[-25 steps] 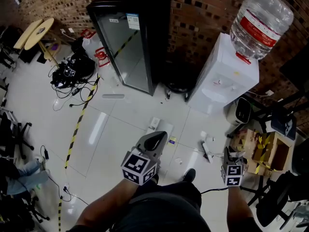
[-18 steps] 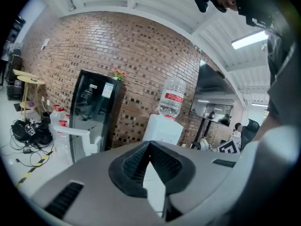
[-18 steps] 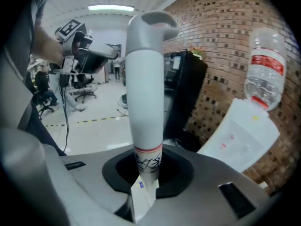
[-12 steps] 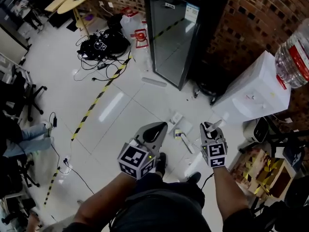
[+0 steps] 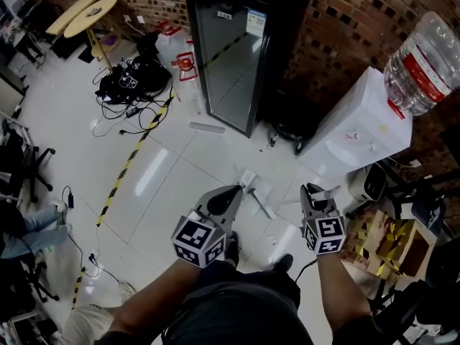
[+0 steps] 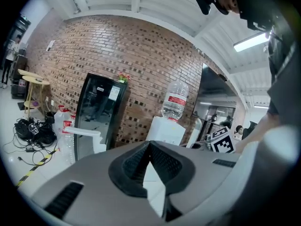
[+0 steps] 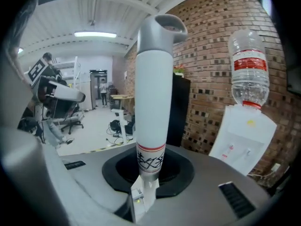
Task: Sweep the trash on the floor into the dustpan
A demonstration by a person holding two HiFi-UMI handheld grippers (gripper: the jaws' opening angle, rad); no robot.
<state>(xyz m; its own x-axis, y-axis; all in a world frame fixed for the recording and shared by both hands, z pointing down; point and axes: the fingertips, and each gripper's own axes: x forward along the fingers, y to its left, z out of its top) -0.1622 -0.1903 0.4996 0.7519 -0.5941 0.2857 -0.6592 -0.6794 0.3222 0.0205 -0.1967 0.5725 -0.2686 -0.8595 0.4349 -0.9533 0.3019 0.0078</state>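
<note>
Setting: glossy white tiled floor [image 5: 172,192], backed by a red-brown brick wall [image 5: 338,20].

Far left: round pale wooden table [image 5: 86,13]; tangled black cable heap [image 5: 126,85]; yellow-and-black striped floor tape [image 5: 122,171].

Centre left: tall black glass-door fridge [image 5: 230,56].

Left claw [image 5: 230,192] [image 6: 149,147]: held low over the tiles, jaws drawn together at the tips, nothing recognisable clamped. A pale wedge behind the tips cannot be identified.

Between the claws: small white flat scraps of trash [image 5: 248,180] and a thin white stick [image 5: 260,203] lie on the tiles, just ahead of the person's feet. Which item, if any, is the dustpan cannot be told.

Right claw [image 5: 310,190] [image 7: 150,173]: clamped around a white cylindrical handle with a grey capped end [image 7: 153,102] and a red ring. The handle points away along the jaws and is probably the broom's.

Right: white water dispenser topped by a clear inverted bottle [image 5: 352,131]; open brown cardboard box [image 5: 392,239].

Step in hand, as judged: positioning only, sweeping not begun. To do it well:
- Bring the handle's working end down behind the scraps.
- Use short strokes towards the pan.
- Let the free left claw hold the pan's lip flat on the tiles, so that bits cannot slip beneath.

Not made out:
- The handle's lower end is hidden below the right claw in every view.
- A white bar [image 6: 84,133] before the fridge is of unclear identity.
</note>
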